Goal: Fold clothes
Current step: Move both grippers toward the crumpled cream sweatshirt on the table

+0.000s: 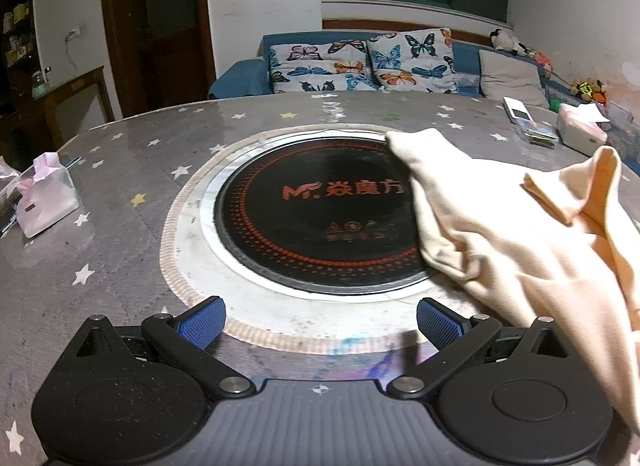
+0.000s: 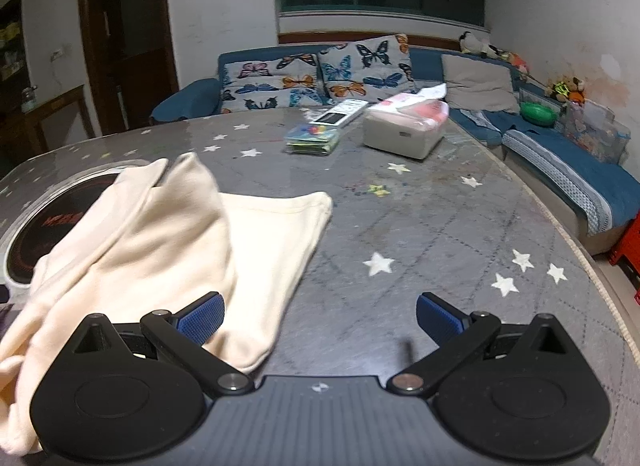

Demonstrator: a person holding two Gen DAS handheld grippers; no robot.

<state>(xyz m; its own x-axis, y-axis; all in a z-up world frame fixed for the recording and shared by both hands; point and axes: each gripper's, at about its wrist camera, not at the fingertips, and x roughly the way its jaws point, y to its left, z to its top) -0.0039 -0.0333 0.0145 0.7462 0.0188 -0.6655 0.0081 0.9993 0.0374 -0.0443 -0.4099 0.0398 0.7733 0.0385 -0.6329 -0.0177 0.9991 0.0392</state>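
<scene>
A cream garment [image 1: 516, 242] lies crumpled on the grey star-patterned table [image 1: 120, 185], its left edge draped over the round black cooktop [image 1: 316, 217]. In the left wrist view my left gripper [image 1: 320, 324] stands open above the cooktop's near rim, with the cloth just right of its right finger and nothing between its blue pads. In the right wrist view the same garment [image 2: 168, 242] spreads at the left. My right gripper [image 2: 320, 322] is open over bare table; its left pad [image 2: 202, 320] hangs over the cloth's near edge.
A tissue pack [image 1: 44, 197] sits at the table's left. A white tissue box [image 2: 404, 125], a remote [image 2: 340, 111] and a stack of cards [image 2: 314, 139] lie at the far side. A blue sofa with butterfly cushions [image 2: 316, 73] stands behind the table, which curves away at the right.
</scene>
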